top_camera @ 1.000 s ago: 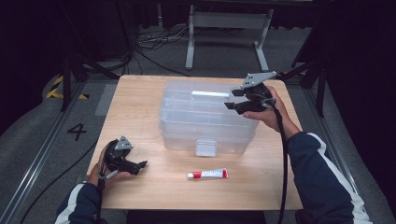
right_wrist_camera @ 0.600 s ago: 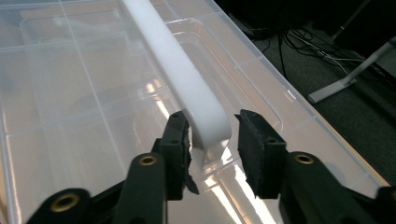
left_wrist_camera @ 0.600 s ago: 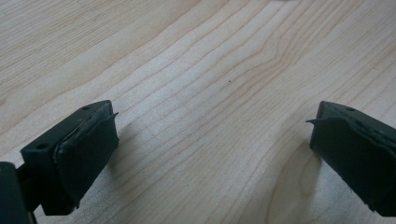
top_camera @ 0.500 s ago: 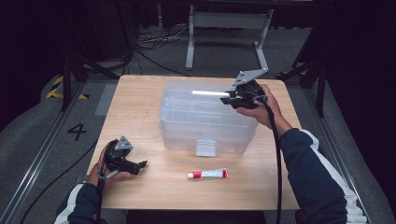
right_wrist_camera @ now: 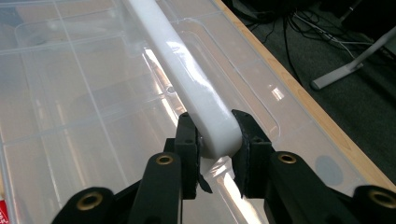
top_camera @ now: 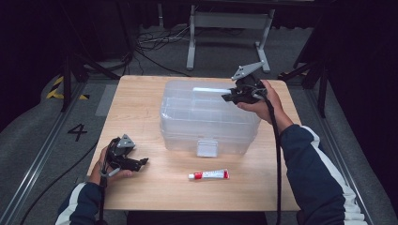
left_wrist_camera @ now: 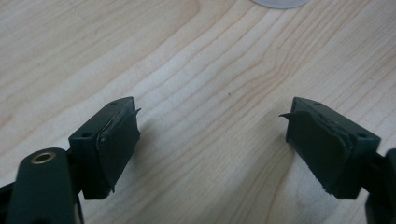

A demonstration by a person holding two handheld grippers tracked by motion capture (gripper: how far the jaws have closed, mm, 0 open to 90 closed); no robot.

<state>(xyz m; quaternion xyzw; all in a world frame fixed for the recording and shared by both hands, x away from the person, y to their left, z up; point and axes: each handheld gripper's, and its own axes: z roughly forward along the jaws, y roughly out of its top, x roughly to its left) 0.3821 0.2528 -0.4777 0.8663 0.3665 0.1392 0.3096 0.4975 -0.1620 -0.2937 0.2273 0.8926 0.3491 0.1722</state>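
High view: a clear plastic storage box (top_camera: 209, 117) sits mid-bench (top_camera: 141, 93), a small tube (top_camera: 209, 175) lying just in front of it. The right tool (top_camera: 233, 96) reaches over the lid's right end; the left tool (top_camera: 136, 162) rests near the bench's left front.

Left gripper view: the left tool (left_wrist_camera: 212, 135) has its jaws wide apart over bare wood.

Right gripper view: the right tool (right_wrist_camera: 215, 144) is clamped on the white handle (right_wrist_camera: 187, 79). The box looks light, stiff and slick, probably empty; that handle is the sound place to grip.
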